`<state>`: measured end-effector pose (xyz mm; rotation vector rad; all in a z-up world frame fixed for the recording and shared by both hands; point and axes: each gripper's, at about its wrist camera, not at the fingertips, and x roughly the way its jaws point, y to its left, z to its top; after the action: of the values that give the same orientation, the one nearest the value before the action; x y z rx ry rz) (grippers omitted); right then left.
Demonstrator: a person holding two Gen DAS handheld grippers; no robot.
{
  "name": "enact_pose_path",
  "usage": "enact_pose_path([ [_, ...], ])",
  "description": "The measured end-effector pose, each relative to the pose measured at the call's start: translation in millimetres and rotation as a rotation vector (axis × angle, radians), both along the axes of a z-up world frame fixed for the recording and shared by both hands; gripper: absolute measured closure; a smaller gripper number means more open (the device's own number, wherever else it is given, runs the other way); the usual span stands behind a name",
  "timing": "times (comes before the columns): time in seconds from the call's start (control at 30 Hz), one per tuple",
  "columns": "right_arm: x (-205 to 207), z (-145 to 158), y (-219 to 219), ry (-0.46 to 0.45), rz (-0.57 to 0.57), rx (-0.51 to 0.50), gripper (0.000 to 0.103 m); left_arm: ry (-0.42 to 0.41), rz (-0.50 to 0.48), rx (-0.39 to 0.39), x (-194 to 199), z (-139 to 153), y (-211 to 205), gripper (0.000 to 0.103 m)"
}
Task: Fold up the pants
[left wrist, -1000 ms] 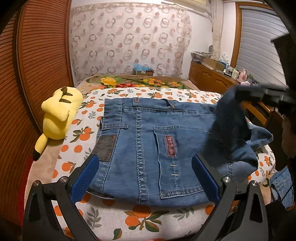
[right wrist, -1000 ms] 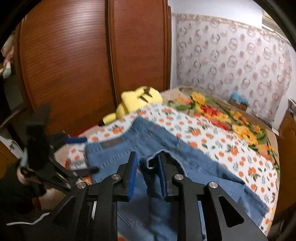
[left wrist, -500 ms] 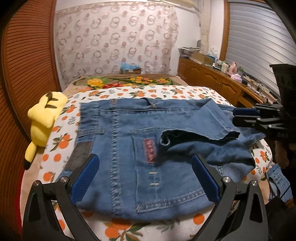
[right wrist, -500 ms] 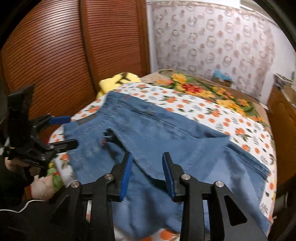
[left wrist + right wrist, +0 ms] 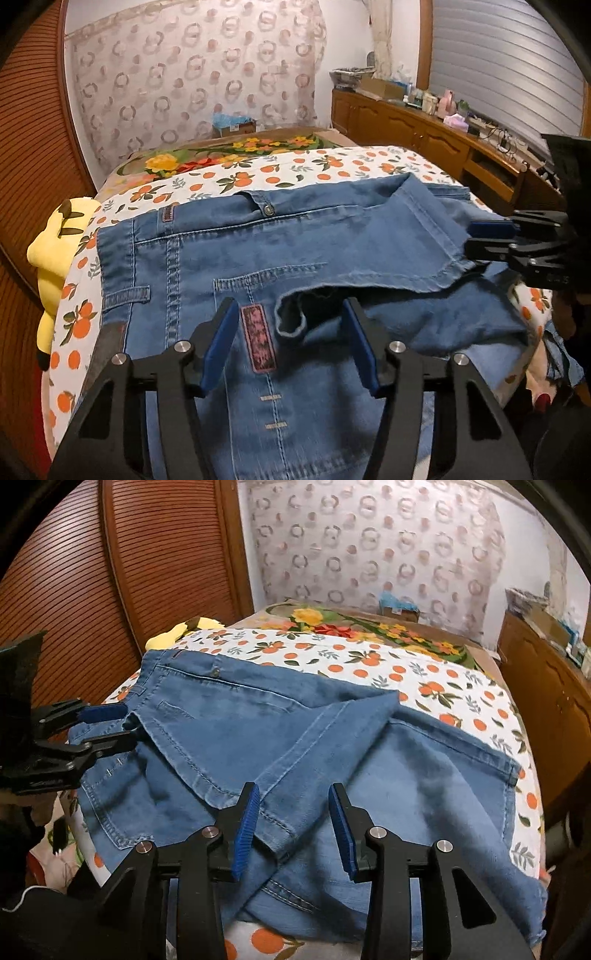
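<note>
Since a second ago, when the right gripper [image 5: 291,827] held a pant leg bunched up in the air, that leg has been laid across the seat of the pants [image 5: 295,258], and the left gripper [image 5: 290,343] has come in over the back pocket with its jaws drawn in from wide.

By size: the bed [image 5: 332,166] fills the room's middle, covered by a white sheet printed with oranges and leaves, smooth and flat. On it lie the blue denim jeans, heavy weave with pale double stitching, waistband toward 12 o'clock in the left view, a metal button [image 5: 268,210] at the band and a red woven label [image 5: 258,338] on the pocket. The folded leg runs from 3 o'clock toward centre; its hem opening sits curled beside the label. A yellow plush toy [image 5: 55,258] lies at 9 o'clock against the slatted wooden wardrobe [image 5: 110,572].

The left gripper's jaws stand half apart and are closing, above the denim with the hem between them, not yet pressing. The right gripper's jaws are half apart and opening, over the fold's seam, gripping nothing.

Bare sheet lies beyond the waistband at 12 o'clock; the near bed edge is at 6 o'clock.
</note>
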<state>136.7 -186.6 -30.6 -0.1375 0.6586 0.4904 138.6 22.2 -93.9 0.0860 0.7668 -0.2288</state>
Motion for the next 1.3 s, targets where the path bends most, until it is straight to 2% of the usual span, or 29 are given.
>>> enact_pose_path([
  [0.07, 0.8, -0.1, 1.6, 0.008, -0.003, 0.025, 0.062, 0.013, -0.001, 0.003, 5.1, -2.6, 0.2, 0.044],
  [0.13, 1.4, -2.1, -1.9, 0.021, 0.000, 0.050, 0.055, 0.020, 0.000, 0.001, 7.7, -6.1, 1.3, 0.046],
  [0.17, 1.8, -2.7, 0.4, 0.024, 0.004, 0.058, 0.055, 0.026, -0.002, -0.002, 8.4, -8.2, 1.0, 0.050],
  [0.27, 3.4, -9.0, -1.3, 0.033, -0.001, 0.063, 0.054, 0.041, -0.002, -0.002, 9.9, -15.0, -1.2, 0.055],
  [0.4, 7.5, -14.6, -1.2, 0.047, -0.006, 0.075, 0.054, 0.046, 0.000, 0.002, 11.4, -20.7, -3.4, 0.057],
  [0.43, 7.9, -15.9, -4.0, 0.054, -0.006, 0.080, 0.054, 0.044, 0.000, 0.003, 11.5, -20.4, -3.9, 0.060],
  [0.47, 9.8, -17.0, -3.4, 0.065, -0.008, 0.086, 0.054, 0.042, -0.003, 0.002, 11.8, -19.9, -4.3, 0.073],
  [0.5, 11.6, -18.1, -4.9, 0.072, -0.009, 0.094, 0.054, 0.041, -0.012, -0.004, 11.6, -19.5, -4.2, 0.079],
  [0.6, 14.1, -18.3, -6.8, 0.093, 0.006, 0.124, 0.054, 0.035, -0.028, 0.004, 9.5, -17.0, -8.3, 0.091],
  [0.67, 16.1, -17.1, -5.5, 0.089, 0.017, 0.121, 0.065, 0.024, -0.038, -0.003, 6.9, -13.0, -10.5, 0.094],
  [0.73, 15.2, -13.6, -2.7, 0.076, 0.032, 0.109, 0.085, 0.002, -0.048, -0.008, 0.7, -5.0, -12.5, 0.096],
  [0.8, 12.0, -7.1, -1.3, 0.054, 0.055, 0.097, 0.097, -0.017, -0.060, -0.015, -5.8, 4.0, -13.3, 0.097],
  [1.03, -2.3, 40.4, -1.8, -0.079, 0.109, 0.094, 0.099, -0.108, -0.104, -0.042, -39.4, 46.4, -15.8, 0.097],
  [1.3, -3.9, 82.5, 16.0, -0.188, 0.171, 0.105, 0.099, -0.172, -0.041, -0.064, -62.9, 73.2, 15.8, 0.097],
])
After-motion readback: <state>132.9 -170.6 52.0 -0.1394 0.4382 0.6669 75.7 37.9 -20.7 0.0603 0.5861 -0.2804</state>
